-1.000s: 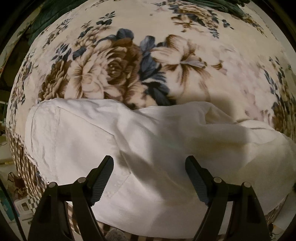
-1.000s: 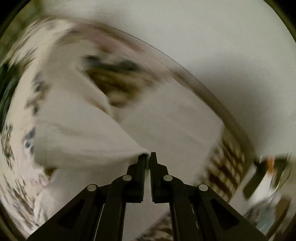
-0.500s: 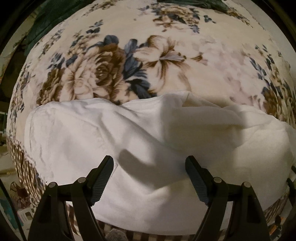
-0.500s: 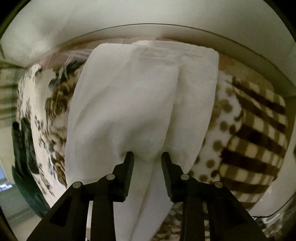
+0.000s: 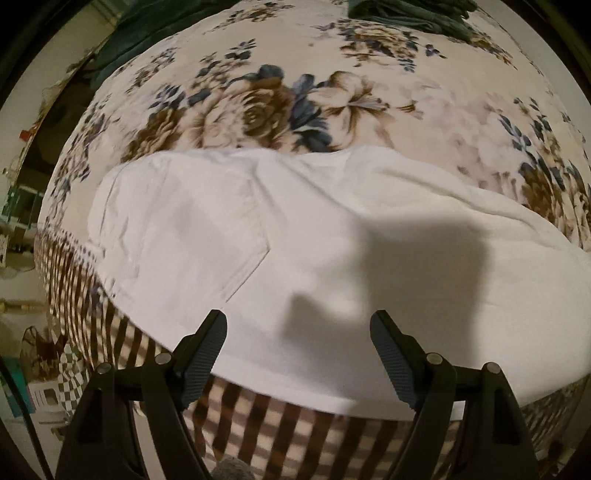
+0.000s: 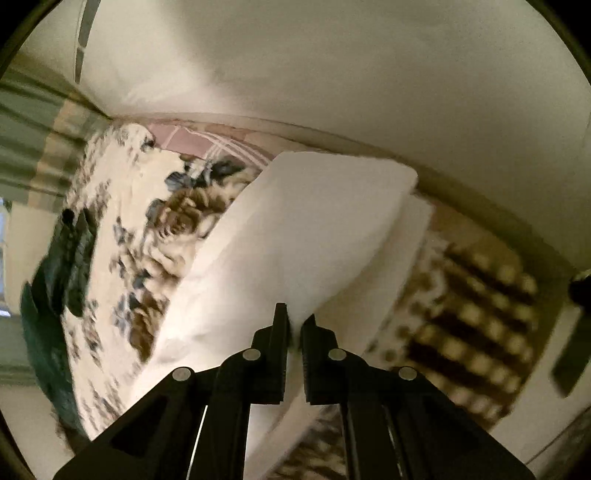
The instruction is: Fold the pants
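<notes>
Cream floral fleece blanket with brown roses and blue leaves (image 5: 258, 110) is covering the bed, filling the left wrist view from 9 through 3 o'clock; its brown-and-cream striped border (image 5: 258, 424) is running along the near edge at 6 o'clock. Dark green fabric (image 5: 410, 14) is lying bunched at 12 to 1 o'clock on the far side. White cotton pants (image 5: 295, 240) are lying spread across the blanket's near part, centre of view, stitched pocket panel showing at 9 o'clock, gripper shadow falling on them at centre. In the right wrist view the pants (image 6: 306, 236) are hanging in a folded layer, rising toward 1 o'clock. Left gripper (image 5: 297, 339) is hovering above the pants, jaws wide apart, gripping nothing. Right gripper (image 6: 294, 325) is clamping down on the white cloth, jaws nearly together.
</notes>
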`<state>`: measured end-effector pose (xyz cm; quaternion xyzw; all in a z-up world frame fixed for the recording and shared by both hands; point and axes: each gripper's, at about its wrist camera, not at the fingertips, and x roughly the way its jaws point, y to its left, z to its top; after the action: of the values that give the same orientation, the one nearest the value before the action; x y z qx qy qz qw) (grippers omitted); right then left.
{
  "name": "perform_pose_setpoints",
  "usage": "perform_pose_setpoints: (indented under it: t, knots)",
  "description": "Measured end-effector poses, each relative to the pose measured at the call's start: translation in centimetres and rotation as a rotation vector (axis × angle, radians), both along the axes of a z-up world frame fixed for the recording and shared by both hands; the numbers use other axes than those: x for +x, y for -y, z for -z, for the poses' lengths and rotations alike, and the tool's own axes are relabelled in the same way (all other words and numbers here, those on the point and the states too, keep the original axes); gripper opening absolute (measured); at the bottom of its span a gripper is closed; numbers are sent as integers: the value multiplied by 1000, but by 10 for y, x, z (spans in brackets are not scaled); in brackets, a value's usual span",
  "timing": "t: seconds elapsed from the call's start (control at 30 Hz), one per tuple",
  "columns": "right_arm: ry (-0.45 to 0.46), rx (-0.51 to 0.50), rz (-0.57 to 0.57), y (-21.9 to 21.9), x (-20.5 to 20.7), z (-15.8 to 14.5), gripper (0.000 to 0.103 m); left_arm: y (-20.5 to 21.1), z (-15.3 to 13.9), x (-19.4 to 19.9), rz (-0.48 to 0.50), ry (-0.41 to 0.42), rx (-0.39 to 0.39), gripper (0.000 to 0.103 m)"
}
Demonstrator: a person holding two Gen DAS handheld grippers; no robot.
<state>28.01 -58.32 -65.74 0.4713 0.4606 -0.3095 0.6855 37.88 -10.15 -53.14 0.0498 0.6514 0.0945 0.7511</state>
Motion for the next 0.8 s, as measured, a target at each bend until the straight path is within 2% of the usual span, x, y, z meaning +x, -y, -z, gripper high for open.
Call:
perform_pose_setpoints:
  t: [0.07, 0.13, 0.2, 0.3, 0.37, 0.47, 0.6, 0.67, 0.8]
  knots:
    - [-46, 86, -55, 9, 2, 28, 7, -7, 3, -5, -19, 1, 3, 79]
    - [-85, 192, -80, 16, 3, 51, 19, -15, 6, -12, -47, -2, -9, 79]
    - [-61, 211, -90, 19, -4, 46, 26, -27, 8, -20, -80, 0, -33, 79]
    - [-56, 141, -135, 3, -11, 14, 55, -51, 6, -32, -130, 1, -79, 79]
    - [-29, 142, -165, -23, -13, -6, 57, -75, 3, -39, -177, -7, -120, 79]
    - [24, 263, -259, -92, -4, -18, 57, -123, -6, -44, -265, -2, -184, 79]
    - [26, 450, -338, -190, 15, -2, 57, -197, -9, -35, -404, -1, -282, 79]
    - [16, 497, -351, -228, 20, 9, 57, -236, -5, -24, -477, 14, -334, 79]
    - [16, 554, -331, -283, 34, 32, 57, -287, 12, -3, -564, 29, -384, 79]
